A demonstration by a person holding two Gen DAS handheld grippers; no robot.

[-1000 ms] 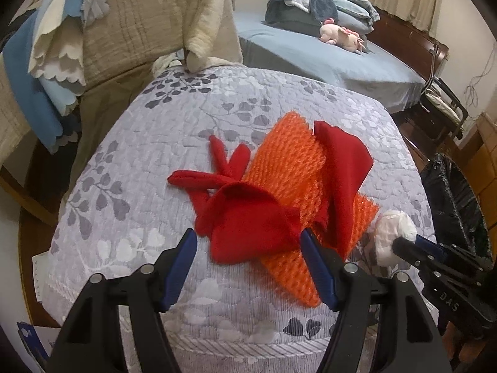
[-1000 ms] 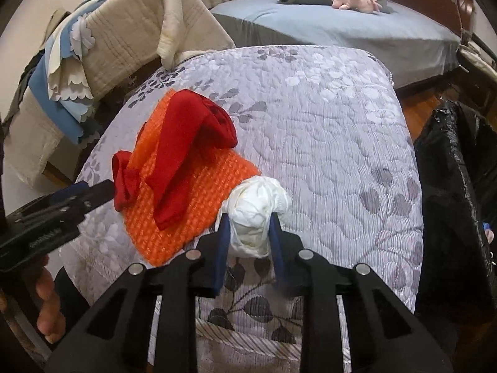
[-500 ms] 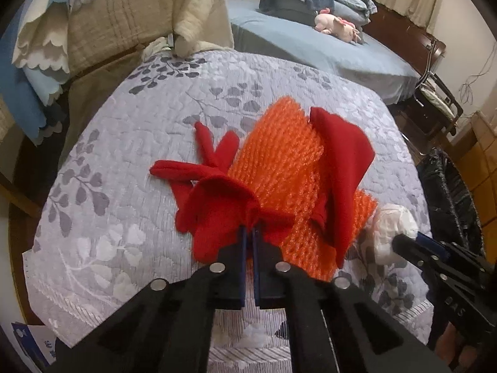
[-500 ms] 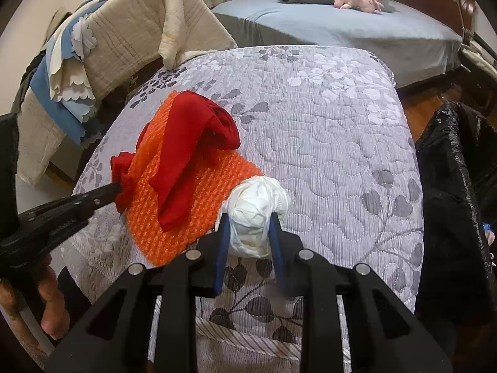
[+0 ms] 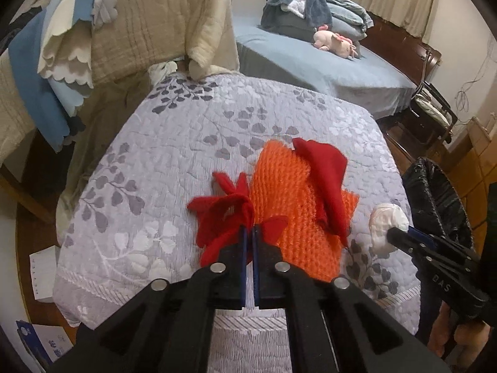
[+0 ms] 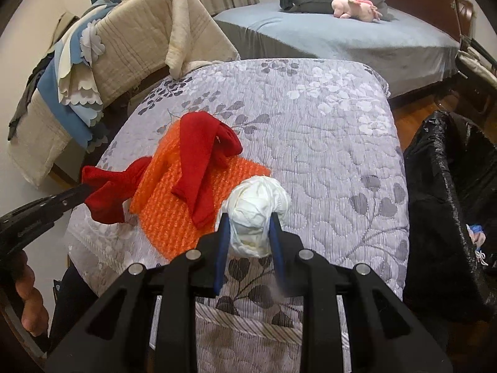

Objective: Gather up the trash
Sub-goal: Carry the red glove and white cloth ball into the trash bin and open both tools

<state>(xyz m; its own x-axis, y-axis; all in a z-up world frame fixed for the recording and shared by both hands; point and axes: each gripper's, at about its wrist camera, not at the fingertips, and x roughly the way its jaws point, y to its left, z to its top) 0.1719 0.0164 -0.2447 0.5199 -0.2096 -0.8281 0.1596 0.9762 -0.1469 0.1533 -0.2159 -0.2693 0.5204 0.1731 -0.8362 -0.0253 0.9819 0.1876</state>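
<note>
A red cloth (image 5: 222, 217) lies bunched at the near left of an orange knitted mat (image 5: 289, 205) on the grey floral quilt (image 5: 174, 143). My left gripper (image 5: 248, 233) is shut on the red cloth's near edge; the cloth also shows in the right wrist view (image 6: 108, 192). A second red fold (image 6: 202, 155) drapes over the mat (image 6: 174, 214). My right gripper (image 6: 250, 220) is shut on a white crumpled wad (image 6: 257, 208), which also shows in the left wrist view (image 5: 388, 220) at the mat's right.
A black trash bag (image 6: 450, 205) stands open beside the quilt's right edge, also in the left wrist view (image 5: 435, 199). Beige and blue blankets (image 5: 124, 31) hang over a chair at the back left. A blue bed (image 6: 341, 34) with a pink plush (image 6: 357, 7) lies behind.
My left gripper closed from wide open onto the red cloth and lifted and drew its near edge back. My right gripper stayed shut on the white wad.
</note>
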